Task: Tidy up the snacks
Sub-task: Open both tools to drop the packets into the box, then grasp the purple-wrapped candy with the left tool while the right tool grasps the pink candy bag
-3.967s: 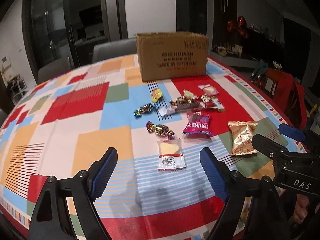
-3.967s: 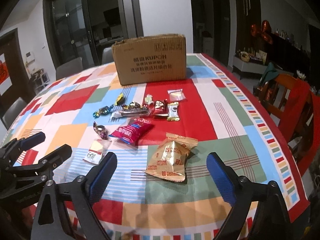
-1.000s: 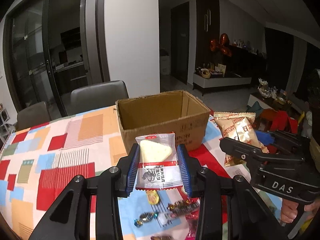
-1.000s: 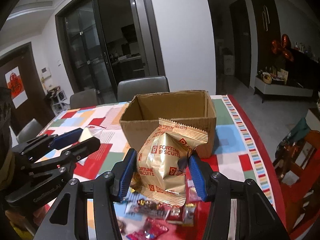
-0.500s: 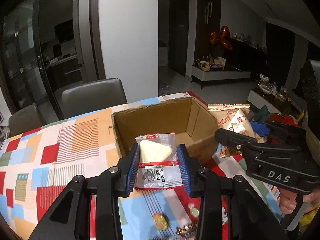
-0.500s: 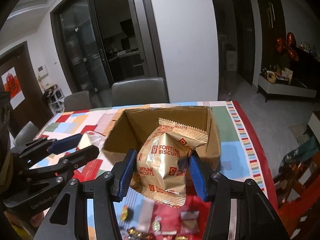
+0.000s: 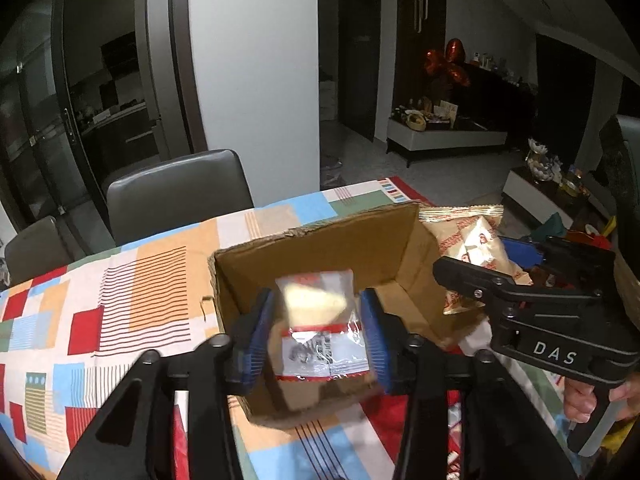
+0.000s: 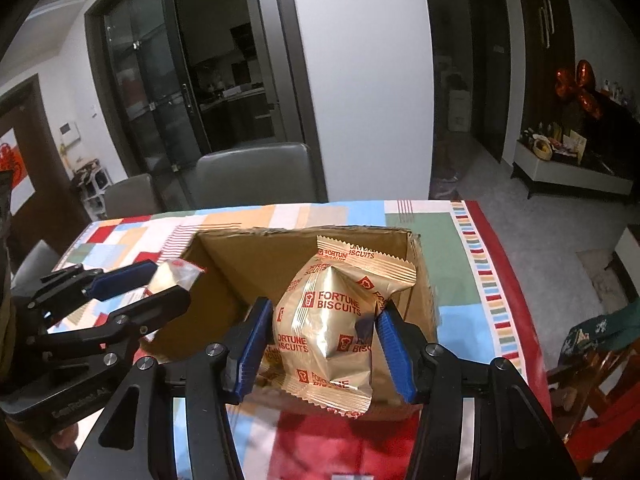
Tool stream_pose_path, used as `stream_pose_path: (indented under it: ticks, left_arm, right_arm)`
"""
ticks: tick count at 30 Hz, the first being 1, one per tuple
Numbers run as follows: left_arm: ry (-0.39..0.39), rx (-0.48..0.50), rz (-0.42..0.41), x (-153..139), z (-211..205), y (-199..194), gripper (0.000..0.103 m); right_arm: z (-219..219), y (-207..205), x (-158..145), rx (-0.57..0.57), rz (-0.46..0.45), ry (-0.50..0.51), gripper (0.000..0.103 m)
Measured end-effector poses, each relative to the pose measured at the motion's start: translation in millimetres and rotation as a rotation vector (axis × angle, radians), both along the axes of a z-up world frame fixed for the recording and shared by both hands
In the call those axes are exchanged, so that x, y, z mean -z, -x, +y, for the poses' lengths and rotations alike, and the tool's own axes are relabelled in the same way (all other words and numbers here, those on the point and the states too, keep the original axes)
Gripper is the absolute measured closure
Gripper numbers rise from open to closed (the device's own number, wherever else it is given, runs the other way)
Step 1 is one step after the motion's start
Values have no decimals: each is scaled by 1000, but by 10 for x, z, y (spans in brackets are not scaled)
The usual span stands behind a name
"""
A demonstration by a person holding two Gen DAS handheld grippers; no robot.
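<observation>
Over the open cardboard box (image 7: pixel 320 256), in the left wrist view, the left gripper (image 7: pixel 318 336) hangs with its blue fingers (image 7: pixel 256 336) spreading apart, and the clear wafer packet (image 7: pixel 320 320) sits blurred between them, gaps showing on both sides, so it looks to be slipping free. At three o'clock the right gripper (image 7: pixel 520 276) comes in with the gold packet above the box's right wall. The bench (image 7: pixel 120 280) in its patchwork cloth runs off to nine o'clock.

Switching to the right wrist view: the fortune biscuit packet (image 8: pixel 332 320) stands upright between the fingers (image 8: pixel 250 344), which are easing apart too; whether the pads are pressing on the foil is hard to call, though it sits snug. It hovers over the box's near edge, box mouth at twelve o'clock.

This reads as the drop-off step, both snacks being released into the box. Next, I'd judge, the fingers need to spread fully so each packet falls inside, then both hands return for the sweets left on the bench.
</observation>
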State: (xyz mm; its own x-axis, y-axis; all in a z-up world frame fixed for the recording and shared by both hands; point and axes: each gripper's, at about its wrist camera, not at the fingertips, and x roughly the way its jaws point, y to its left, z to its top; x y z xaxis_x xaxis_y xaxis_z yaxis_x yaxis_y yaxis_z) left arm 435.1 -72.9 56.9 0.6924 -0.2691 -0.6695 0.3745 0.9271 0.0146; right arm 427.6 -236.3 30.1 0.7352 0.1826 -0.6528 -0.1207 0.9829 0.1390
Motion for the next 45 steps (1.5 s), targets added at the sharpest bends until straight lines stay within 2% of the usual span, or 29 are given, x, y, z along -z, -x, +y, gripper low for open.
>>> stream_pose_path:
  ticks: [2,11,21,30,37,45]
  left_arm:
    - [-9,-10,-11,16,7,-18,50]
    - [21,-46,-32,-75,150,140,38]
    - [35,-64,-125,-303,326,799,30]
    - [32,-80,-178,-347,478,1411,28]
    - [49,-83,-177,-287,617,1811,28]
    - [71,-83,-104,-18,729,2175,28]
  right_arm:
    - [-20,-46,12,7,2,-12,36]
    - [-5,104,-26,9,-16,-6,35]
    - [140,654,-196,-21,-77,6,35]
    - [307,1192,-243,-56,-115,-14,35]
    - [368,1581,-170,-56,-119,-37,35]
    - [422,1972,60,-51,-81,-48,35]
